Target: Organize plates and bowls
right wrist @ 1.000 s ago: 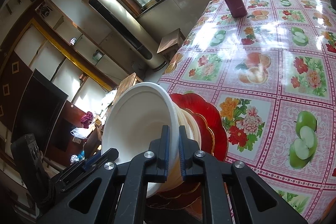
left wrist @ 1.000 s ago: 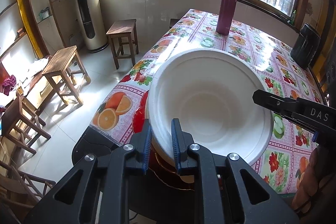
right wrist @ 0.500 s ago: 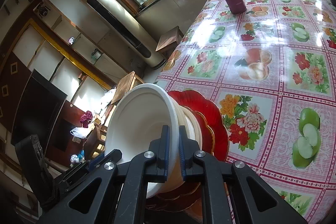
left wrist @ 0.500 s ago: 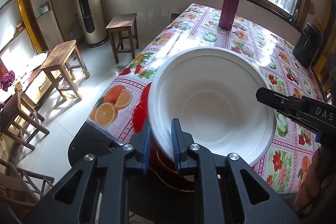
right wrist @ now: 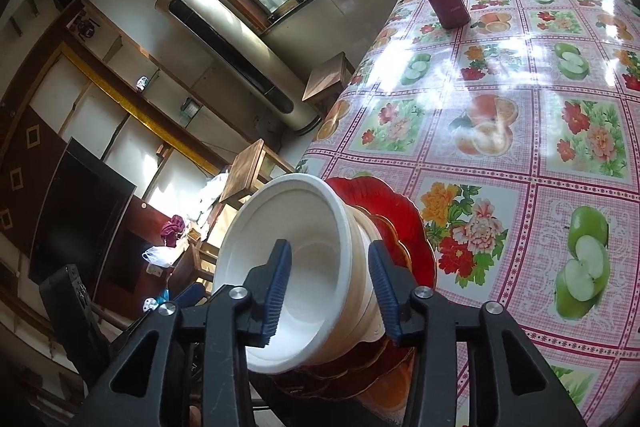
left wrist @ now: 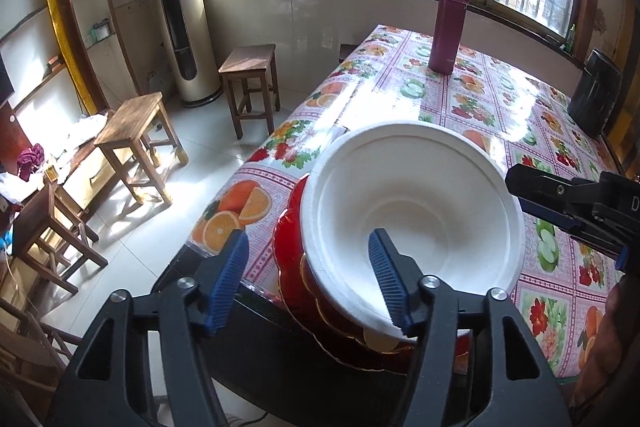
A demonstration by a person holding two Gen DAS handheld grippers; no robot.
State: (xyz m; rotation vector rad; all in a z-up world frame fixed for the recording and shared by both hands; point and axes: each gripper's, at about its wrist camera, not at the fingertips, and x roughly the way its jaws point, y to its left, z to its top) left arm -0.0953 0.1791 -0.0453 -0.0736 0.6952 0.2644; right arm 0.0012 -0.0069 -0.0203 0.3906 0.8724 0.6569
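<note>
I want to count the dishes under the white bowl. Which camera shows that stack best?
The right wrist view: it sees the stack side-on, with cream bowls nested under the white bowl and red plates below. The left wrist view looks down into the white bowl, which hides all but the red plates' edges.

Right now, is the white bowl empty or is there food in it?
Empty. The white bowl shows only its bare white inside, down to the bottom. It sits on the red plates.
</note>
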